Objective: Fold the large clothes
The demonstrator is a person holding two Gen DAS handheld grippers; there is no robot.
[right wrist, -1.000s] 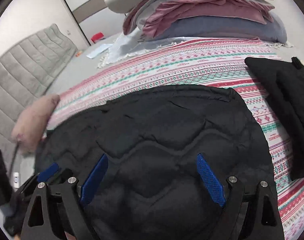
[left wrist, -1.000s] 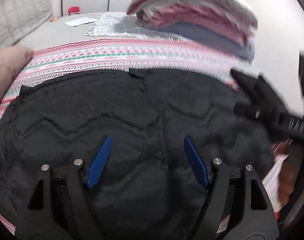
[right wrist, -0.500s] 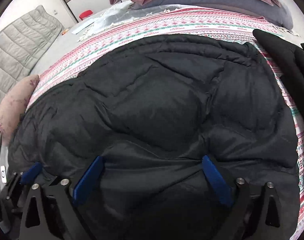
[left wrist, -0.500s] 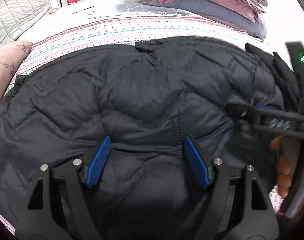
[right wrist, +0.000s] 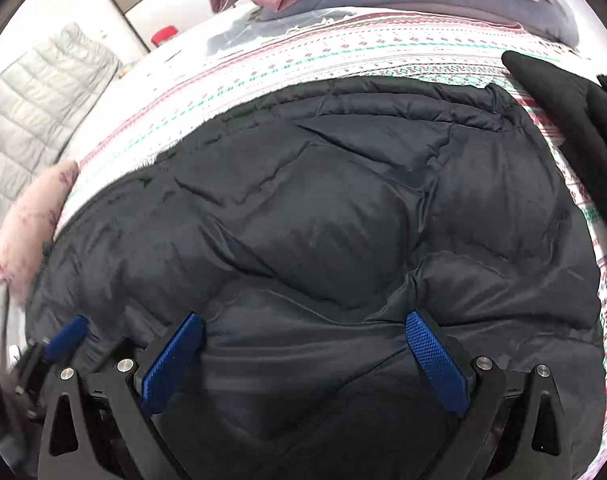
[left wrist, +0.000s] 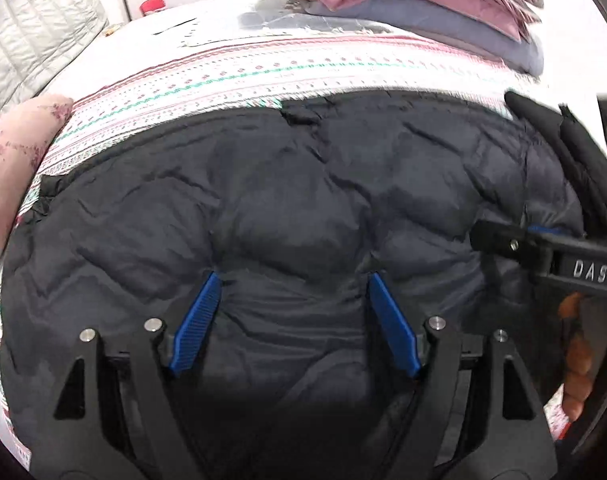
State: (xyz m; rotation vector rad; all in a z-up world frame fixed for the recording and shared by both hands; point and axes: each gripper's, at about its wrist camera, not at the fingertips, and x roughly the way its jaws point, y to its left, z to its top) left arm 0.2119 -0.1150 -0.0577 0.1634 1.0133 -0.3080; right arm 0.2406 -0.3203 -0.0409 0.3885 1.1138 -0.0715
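A black quilted puffer jacket (left wrist: pixel 303 208) lies spread on a striped bedspread (left wrist: pixel 263 68); it also fills the right wrist view (right wrist: pixel 323 220). My left gripper (left wrist: pixel 293 280) is open, its blue pads pressed down on the jacket's near part. My right gripper (right wrist: pixel 303 320) is open too, pads resting on the jacket's near fold. In the left wrist view the right gripper's body (left wrist: pixel 543 252) shows at the right edge. In the right wrist view a blue pad of the left gripper (right wrist: pixel 65 338) shows at the lower left.
A stack of folded pink and blue bedding (left wrist: pixel 423 12) sits at the far side. A pink cushion (left wrist: pixel 11 160) lies left of the jacket. Another black garment (right wrist: pixel 575 120) lies to the right. A grey quilted headboard (right wrist: pixel 35 112) stands at the left.
Both grippers have come down closer onto the jacket, which now bulges in front of the pads. The view then pulled back slightly, showing more bedspread.
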